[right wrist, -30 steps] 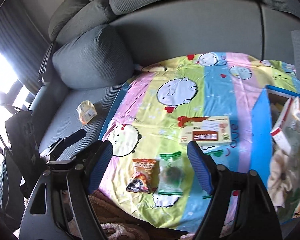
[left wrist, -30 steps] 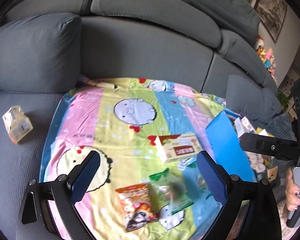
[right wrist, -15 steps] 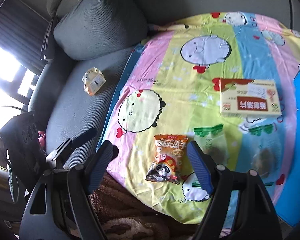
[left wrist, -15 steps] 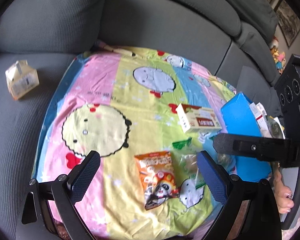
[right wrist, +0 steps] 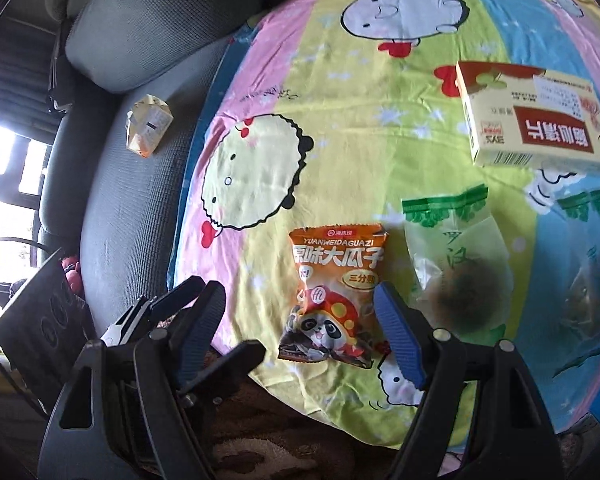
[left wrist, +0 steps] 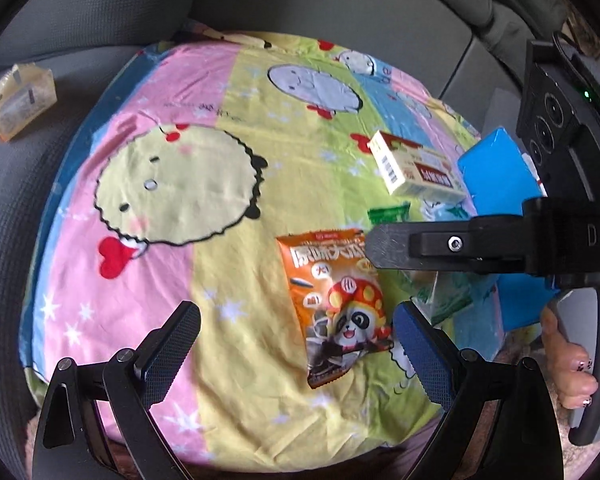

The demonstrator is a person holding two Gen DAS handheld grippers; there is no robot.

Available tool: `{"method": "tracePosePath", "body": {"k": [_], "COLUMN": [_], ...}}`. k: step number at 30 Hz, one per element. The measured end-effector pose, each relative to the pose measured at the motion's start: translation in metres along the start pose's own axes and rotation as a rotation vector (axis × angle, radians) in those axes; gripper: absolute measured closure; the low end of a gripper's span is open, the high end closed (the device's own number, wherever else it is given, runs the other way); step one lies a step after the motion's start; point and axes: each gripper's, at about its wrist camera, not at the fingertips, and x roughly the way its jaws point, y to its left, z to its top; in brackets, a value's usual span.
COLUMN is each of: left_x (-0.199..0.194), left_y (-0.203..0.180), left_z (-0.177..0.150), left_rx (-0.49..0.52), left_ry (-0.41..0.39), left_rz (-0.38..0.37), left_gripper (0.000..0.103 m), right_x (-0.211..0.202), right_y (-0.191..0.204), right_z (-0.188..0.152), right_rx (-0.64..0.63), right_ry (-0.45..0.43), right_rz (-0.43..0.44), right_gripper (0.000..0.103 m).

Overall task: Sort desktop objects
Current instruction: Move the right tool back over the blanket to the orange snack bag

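Clear packet (left wrist: 440,296) apparently half hidden.

Printed cartoon cloth (right wrist: 340,128) over the counter: matt cotton look, softly creased. Orange snack packet (right wrist: 336,280): glossy plastic film, crimped at its top edge. Clear pouch (right wrist: 456,248) beside it: thin, shiny, wrinkled plastic with a green strip. Cream box (right wrist: 536,120): smooth printed cardboard, slight sheen. Sofa cushions (right wrist: 156,24): grey woven fabric, coarse and matt. Left claw (left wrist: 296,344) and right claw (right wrist: 300,320): black matt plastic, blue finely textured pads (left wrist: 420,344), small metal screws.
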Motion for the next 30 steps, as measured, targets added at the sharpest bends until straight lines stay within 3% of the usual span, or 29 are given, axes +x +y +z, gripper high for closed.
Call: {"method": "tracePosePath", "body": {"k": [16, 30], "left_x": [0.032, 0.041], "left_y": [-0.008, -0.021], "left_z": [-0.009, -0.01], "left_rx": [0.018, 0.047], "left_ry": [0.086, 0.07], "left_rz": [-0.04, -0.02], "left_gripper": [0.006, 0.006], "right_x": [0.034, 0.049], "right_y": [-0.005, -0.001], "right_z": [-0.002, -0.002], "right_rx": [0.004, -0.032], "right_ry": [0.074, 0.097], "right_rz": [-0.053, -0.132], "right_gripper": [0.029, 0.031]}}
